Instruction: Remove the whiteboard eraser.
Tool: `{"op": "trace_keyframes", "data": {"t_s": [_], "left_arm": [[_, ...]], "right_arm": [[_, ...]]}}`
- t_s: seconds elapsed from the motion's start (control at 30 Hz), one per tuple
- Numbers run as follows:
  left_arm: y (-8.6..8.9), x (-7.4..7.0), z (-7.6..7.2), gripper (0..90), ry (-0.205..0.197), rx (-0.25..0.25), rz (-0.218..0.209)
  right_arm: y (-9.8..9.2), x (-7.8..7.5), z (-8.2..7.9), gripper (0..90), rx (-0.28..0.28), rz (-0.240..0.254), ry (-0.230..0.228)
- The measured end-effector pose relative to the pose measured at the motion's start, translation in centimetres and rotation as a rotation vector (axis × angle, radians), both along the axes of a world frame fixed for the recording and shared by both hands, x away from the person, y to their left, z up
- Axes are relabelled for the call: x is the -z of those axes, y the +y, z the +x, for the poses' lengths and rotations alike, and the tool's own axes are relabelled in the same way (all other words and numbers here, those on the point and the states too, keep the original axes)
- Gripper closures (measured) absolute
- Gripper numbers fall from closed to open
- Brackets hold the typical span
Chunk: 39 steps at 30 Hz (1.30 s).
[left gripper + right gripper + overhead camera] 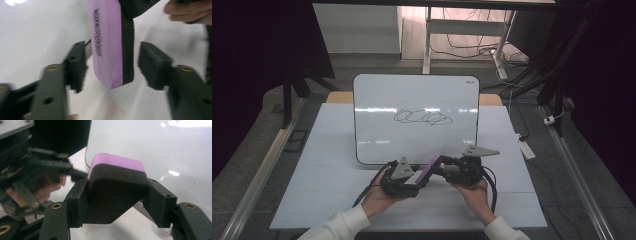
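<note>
Purple foam and black felt — a magnetic whiteboard eraser hangs between two hand-held tools above the near edge of a white worktop, just in front of a whiteboard propped upright. At left, the left tool sits in the person's left hand; in the left gripper view its jaws stand spread, one on each side of the eraser's lower end, with a clear gap showing between each pad and the eraser. At centre, the eraser is tilted, its purple back with the printed word "MAGNETIC" turned toward the left jaw and its dark felt face toward the right one. At right, the right tool, held in the right hand, pinches the eraser — in the right gripper view both black jaws press against the felt pad's sides. Behind the hands, a looping black scribble runs across the middle of the whiteboard. A white sleeve covers the left forearm at the bottom of the high view.
</note>
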State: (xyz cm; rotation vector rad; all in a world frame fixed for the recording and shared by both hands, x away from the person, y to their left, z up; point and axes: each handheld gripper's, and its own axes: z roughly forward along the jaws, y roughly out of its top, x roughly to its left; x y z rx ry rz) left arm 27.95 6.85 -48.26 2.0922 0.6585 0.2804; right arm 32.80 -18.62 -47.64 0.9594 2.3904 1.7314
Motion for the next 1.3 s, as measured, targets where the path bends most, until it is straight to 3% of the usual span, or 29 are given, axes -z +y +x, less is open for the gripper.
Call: {"op": "trace_keyframes", "data": {"t_s": [0.1, 0.2, 0.63, 0.93, 1.3], "left_arm": [[0.8, -0.2, 0.7, 29.5, 0.047, 0.023, -0.027], [1.5, -0.3, 1.3, 28.2, 0.07, 0.045, -0.053], [1.3, 0.5, 3.3, 26.4, 0.211, 0.262, -0.123], [0.5, 0.7, 3.9, 35.9, 0.228, 0.354, -0.123], [0.4, 0.8, 4.0, 40.1, 0.235, 0.356, -0.122]], "right_arm": [[-0.5, -0.1, 0.2, 39.2, -0.034, -0.003, -0.029], [-0.7, -0.2, 0.2, 39.3, -0.068, -0.008, -0.047], [-1.0, -0.5, -0.1, 39.2, -0.21, 0.015, -0.107], [-0.7, -0.5, -0.3, 39.2, -0.272, 0.01, -0.132], [-0.7, -0.5, -0.4, 39.1, -0.288, 0.007, -0.147]]}}
